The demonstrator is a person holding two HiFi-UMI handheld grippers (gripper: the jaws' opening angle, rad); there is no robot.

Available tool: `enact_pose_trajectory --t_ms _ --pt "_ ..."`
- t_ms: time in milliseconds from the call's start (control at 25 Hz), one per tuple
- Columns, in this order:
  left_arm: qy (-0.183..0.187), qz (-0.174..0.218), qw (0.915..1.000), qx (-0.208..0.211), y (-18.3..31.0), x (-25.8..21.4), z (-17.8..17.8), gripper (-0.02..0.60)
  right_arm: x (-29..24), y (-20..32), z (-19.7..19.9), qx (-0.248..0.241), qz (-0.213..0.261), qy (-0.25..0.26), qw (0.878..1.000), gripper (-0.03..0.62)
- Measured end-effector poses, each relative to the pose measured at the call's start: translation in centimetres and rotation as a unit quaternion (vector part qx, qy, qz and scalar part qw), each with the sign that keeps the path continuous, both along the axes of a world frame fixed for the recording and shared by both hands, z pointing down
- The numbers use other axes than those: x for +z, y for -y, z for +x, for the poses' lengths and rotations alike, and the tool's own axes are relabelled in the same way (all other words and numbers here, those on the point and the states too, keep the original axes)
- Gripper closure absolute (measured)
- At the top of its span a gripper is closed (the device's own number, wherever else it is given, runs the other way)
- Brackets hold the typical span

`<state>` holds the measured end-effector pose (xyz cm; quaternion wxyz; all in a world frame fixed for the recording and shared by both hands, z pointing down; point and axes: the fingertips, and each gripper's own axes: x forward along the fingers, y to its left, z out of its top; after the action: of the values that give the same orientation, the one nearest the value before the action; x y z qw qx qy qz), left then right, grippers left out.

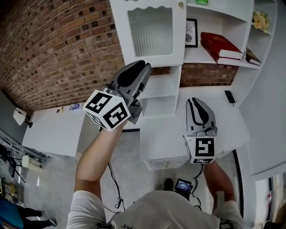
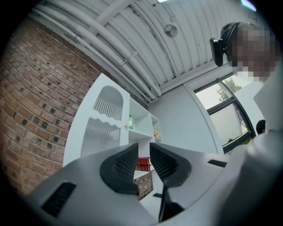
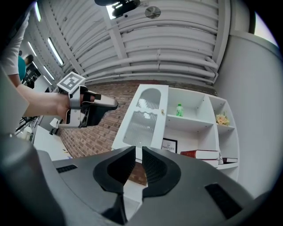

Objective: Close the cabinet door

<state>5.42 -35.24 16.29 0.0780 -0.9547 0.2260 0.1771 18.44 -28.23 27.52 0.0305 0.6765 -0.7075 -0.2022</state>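
Our left tool (image 1: 142, 67), jaws slightly apart and empty, hangs just short of the open cabinet door (image 1: 149, 33); our right tool (image 1: 195, 102), narrowly parted and empty, sits lower, to the door's right.

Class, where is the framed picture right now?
Head view, top centre: the framed picture stands on the white shelf, just right of the cabinet door.

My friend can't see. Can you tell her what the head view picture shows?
A white cabinet door with a ribbed glass panel stands open from a white shelf unit against a red brick wall. The person's left gripper points up toward the door, and the right gripper sits lower over a white desk. Thick red books lie on a shelf.
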Motion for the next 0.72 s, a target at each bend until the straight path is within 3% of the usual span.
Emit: enact_pose_trajectory --t_ms 720 --pt "-0.002 -0.075 0.9972 0.006 -4.5 9.0 -3.3 0.494 2.2 -3.2 -2.5 0.010 -0.023 0.006 1.000 0.536"
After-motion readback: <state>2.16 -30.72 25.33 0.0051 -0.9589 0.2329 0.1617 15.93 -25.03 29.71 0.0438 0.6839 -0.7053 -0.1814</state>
